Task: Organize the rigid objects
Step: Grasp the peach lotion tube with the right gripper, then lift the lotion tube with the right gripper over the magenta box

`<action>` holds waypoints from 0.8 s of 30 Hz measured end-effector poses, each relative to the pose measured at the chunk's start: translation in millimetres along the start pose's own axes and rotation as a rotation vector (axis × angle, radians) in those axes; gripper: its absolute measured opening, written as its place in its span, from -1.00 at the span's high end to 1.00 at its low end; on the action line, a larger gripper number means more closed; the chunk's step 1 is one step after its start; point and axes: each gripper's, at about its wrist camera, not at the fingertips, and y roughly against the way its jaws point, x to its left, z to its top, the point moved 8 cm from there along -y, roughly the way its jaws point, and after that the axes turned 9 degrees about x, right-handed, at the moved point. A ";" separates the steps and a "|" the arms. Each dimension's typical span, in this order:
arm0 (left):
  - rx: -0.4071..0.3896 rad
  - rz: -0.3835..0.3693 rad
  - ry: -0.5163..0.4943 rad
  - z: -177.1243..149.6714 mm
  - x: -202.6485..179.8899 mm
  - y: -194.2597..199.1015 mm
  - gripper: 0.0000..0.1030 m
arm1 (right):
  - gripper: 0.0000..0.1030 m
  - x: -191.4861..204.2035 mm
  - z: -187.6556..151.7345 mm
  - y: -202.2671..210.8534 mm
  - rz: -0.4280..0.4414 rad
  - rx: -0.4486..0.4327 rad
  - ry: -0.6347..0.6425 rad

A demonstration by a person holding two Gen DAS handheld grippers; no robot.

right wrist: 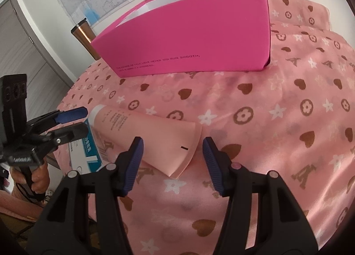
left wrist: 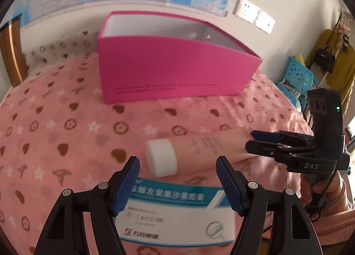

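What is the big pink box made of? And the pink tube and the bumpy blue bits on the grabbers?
The big pink box looks like matte cardboard: thin stiff walls, sharp folded corners, white inside. The pink tube seems soft plastic, flattened to a crimped end, with a hard-looking white cap. The blue pads look like ribbed rubber, though it could be plastic.
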 end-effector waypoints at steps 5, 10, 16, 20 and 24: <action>0.025 -0.023 -0.012 -2.4 -4.2 -5.8 -0.41 | -0.13 5.6 -1.5 -2.9 -0.041 -0.004 0.041; 0.041 0.003 -0.041 -2.9 -12.5 -13.6 -0.42 | -0.14 9.5 -3.2 -3.3 -0.064 -0.007 0.066; 0.052 0.008 -0.028 -1.4 -11.7 -16.1 -0.42 | -0.16 13.0 -2.0 -2.6 -0.076 -0.023 0.073; 0.058 0.008 -0.018 -0.9 -10.9 -18.4 -0.42 | -0.16 15.7 1.0 4.0 -0.080 -0.050 0.084; 0.064 -0.008 -0.008 1.2 -12.5 -21.4 -0.42 | -0.16 15.5 5.7 14.1 -0.076 -0.084 0.087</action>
